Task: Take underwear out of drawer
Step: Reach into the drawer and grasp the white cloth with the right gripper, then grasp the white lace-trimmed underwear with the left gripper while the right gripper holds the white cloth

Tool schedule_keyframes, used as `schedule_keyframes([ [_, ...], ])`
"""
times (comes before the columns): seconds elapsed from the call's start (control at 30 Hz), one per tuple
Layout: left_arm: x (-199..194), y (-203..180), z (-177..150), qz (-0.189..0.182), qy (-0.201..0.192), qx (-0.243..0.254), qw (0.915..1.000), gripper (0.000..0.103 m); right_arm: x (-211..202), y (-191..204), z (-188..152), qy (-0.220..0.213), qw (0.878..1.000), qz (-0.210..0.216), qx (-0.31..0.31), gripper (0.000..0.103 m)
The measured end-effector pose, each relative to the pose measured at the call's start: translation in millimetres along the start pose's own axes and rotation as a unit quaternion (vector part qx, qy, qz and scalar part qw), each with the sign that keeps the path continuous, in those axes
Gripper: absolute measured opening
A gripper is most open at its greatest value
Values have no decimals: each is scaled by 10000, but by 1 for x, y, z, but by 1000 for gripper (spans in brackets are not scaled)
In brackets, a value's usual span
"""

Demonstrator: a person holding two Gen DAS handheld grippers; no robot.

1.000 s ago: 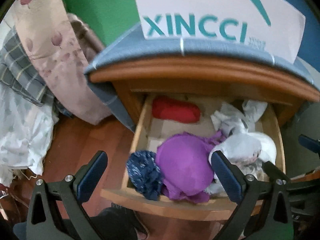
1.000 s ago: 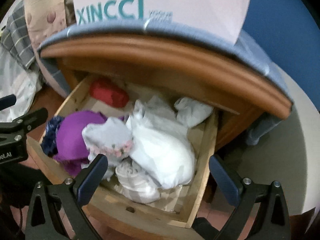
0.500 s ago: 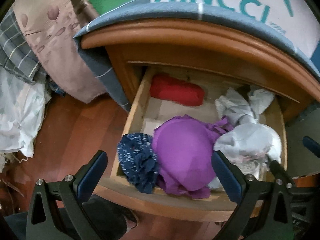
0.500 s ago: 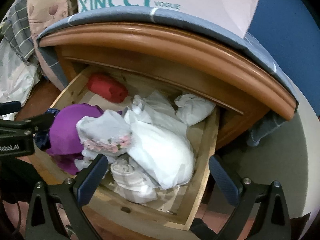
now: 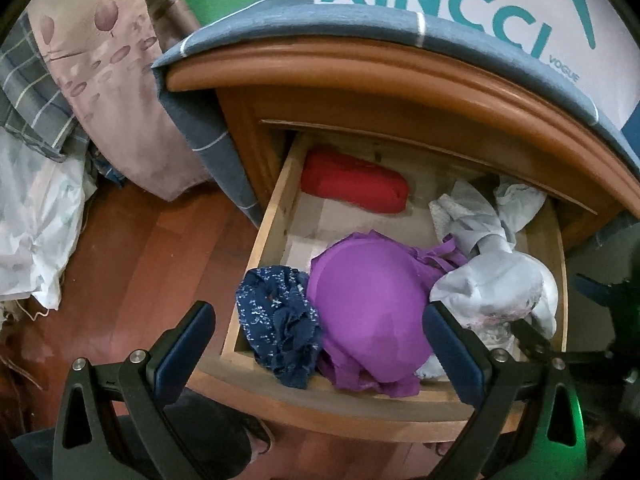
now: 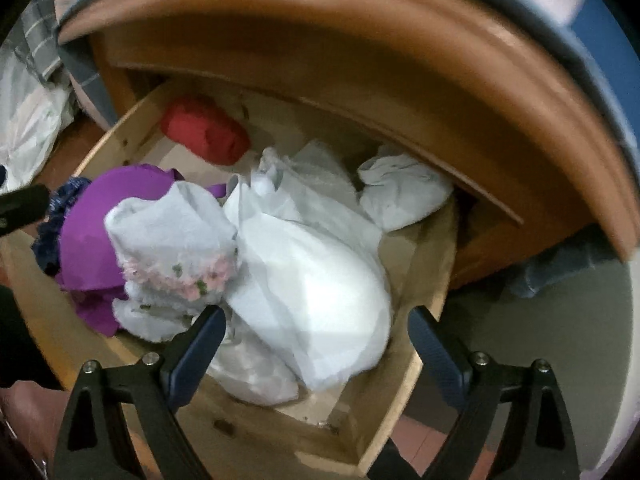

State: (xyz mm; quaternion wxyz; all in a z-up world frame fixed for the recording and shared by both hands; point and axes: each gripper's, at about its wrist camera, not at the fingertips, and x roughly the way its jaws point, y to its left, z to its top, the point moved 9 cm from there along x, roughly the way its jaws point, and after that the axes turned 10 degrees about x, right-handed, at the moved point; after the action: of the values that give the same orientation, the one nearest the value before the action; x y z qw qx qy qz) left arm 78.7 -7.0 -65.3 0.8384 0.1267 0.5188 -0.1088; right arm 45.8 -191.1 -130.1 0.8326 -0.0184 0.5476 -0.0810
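The right gripper (image 6: 316,342) is hanging over the open drawer (image 6: 404,396), its jaws closing around the white underwear (image 6: 316,280), red roll (image 6: 206,134) at eleven o'clock.

Both wrist cameras looked steeply down into the open pale-wood drawer (image 5: 276,216) — the left from over its 7 o'clock corner, the right closer, toward 4 o'clock — sharing the rounded purple garment (image 5: 368,304) (image 6: 92,232).

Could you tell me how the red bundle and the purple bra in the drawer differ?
The red bundle is rolled tight and lies at the back; the purple bra lies domed and loose at the front, spilling over the edge. The bundle lies apart; the bra touches the navy garment. Both are in the open drawer.
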Motion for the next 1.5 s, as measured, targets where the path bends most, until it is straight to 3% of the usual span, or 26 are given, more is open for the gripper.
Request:
schedule_keyframes([
  [0.13, 2, 3, -2, 44, 48, 10, 10000, 103, 22, 3, 10, 111, 9997, -192, -62, 94],
  [0.23, 5, 5, -2, 53, 100, 11, 9999, 103, 33, -1, 13, 362, 9992, -53, 130, 79],
  [0.33, 9, 7, -4, 33, 158, -31, 9999, 103, 35, -6, 11, 407, 9987, 86, 311, 65],
  [0.47, 11, 6, -6, 23, 191, -52, 9998, 103, 34, -12, 9, 398, 9973, 270, 552, 38],
  [0.57, 12, 6, -6, 47, 156, -7, 9999, 103, 33, -18, 7, 431, 9941, 470, 874, 25],
  [0.93, 11, -17, 0, -309, -114, 253, 9991, 103, 12, -38, 7, 339, 9799, 1043, 1667, 17],
  [1.2, 12, -45, 3, -924, -168, 375, 9949, 103, -13, -56, 4, 229, 9663, 1439, 2124, 17],
  [1.5, 7, -77, 8, -933, -291, 1005, 9901, 103, -33, -70, -1, 231, 9541, 1642, 2495, 17],
])
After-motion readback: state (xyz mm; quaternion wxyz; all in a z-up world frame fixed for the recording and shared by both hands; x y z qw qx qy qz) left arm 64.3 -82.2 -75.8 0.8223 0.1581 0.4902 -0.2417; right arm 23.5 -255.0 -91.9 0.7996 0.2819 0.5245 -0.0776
